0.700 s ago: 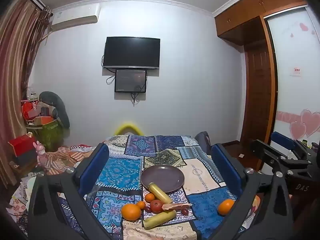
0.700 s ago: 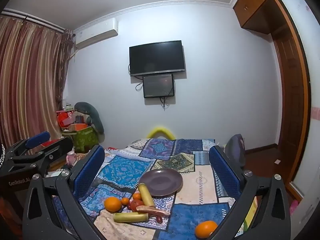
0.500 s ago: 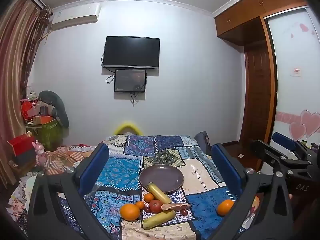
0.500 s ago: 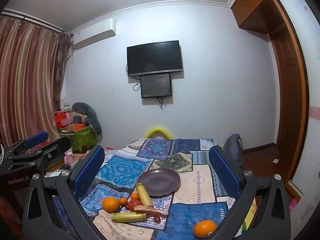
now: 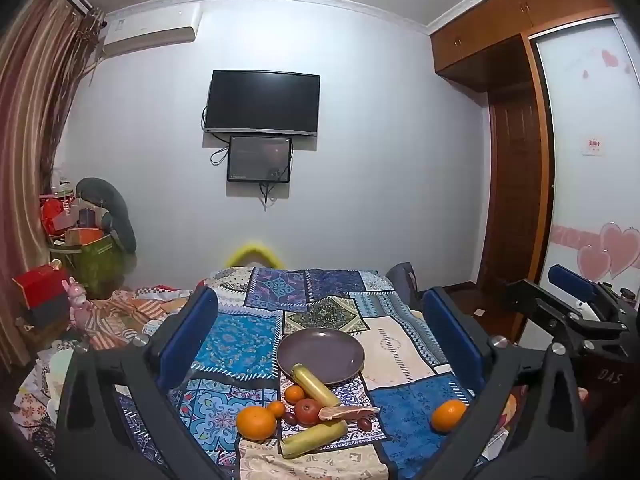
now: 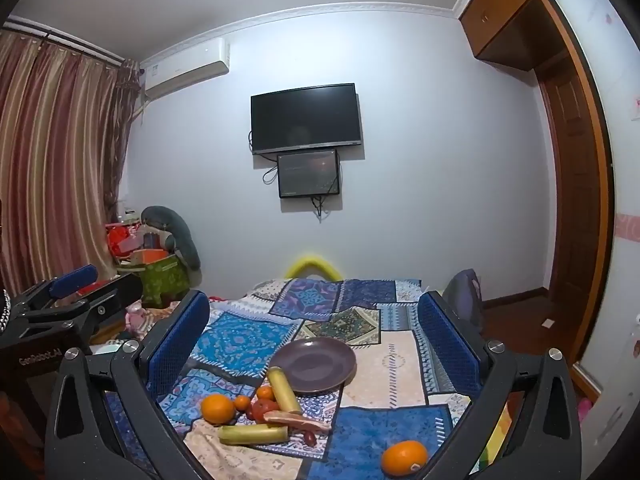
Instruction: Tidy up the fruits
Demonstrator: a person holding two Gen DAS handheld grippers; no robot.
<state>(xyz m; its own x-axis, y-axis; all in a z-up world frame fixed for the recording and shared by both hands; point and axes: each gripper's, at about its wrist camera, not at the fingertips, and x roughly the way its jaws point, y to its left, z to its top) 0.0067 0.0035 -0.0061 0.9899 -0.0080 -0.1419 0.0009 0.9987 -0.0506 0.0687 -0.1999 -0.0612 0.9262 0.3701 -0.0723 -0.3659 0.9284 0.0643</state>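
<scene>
Left gripper (image 5: 320,334): jaws spread fully, nothing between the blue ribbed pads, held above the near end of the patchwork cloth (image 5: 240,344). Right gripper (image 6: 314,334): jaws likewise spread wide and empty, at a similar height.

The fruit lies on the cloth, below and ahead of both grippers, well apart from the pads. In the left wrist view the main cluster sits between the 2 fingers, low in frame. It holds 1 large orange (image 5: 256,423), round with a dimpled skin; 2 small tangerines (image 5: 295,394); 1 red apple (image 5: 308,411), smooth and glossy; 2 yellow-green bananas (image 5: 314,386), 1 leaning onto the plate rim, the other lying flat nearest the camera; 1 pale reddish elongated item (image 5: 348,412) lying across the apple, kind unclear; and small dark red fruits (image 5: 364,424).

A second large orange (image 5: 448,416) lies alone on a blue patch, close beside the left gripper's right finger in that view.

The plate (image 5: 332,346) is round, shallow, matt grey-purple, and carries only the banana tip on its near rim.

The cloth is printed in blue, cream and green squares.
</scene>
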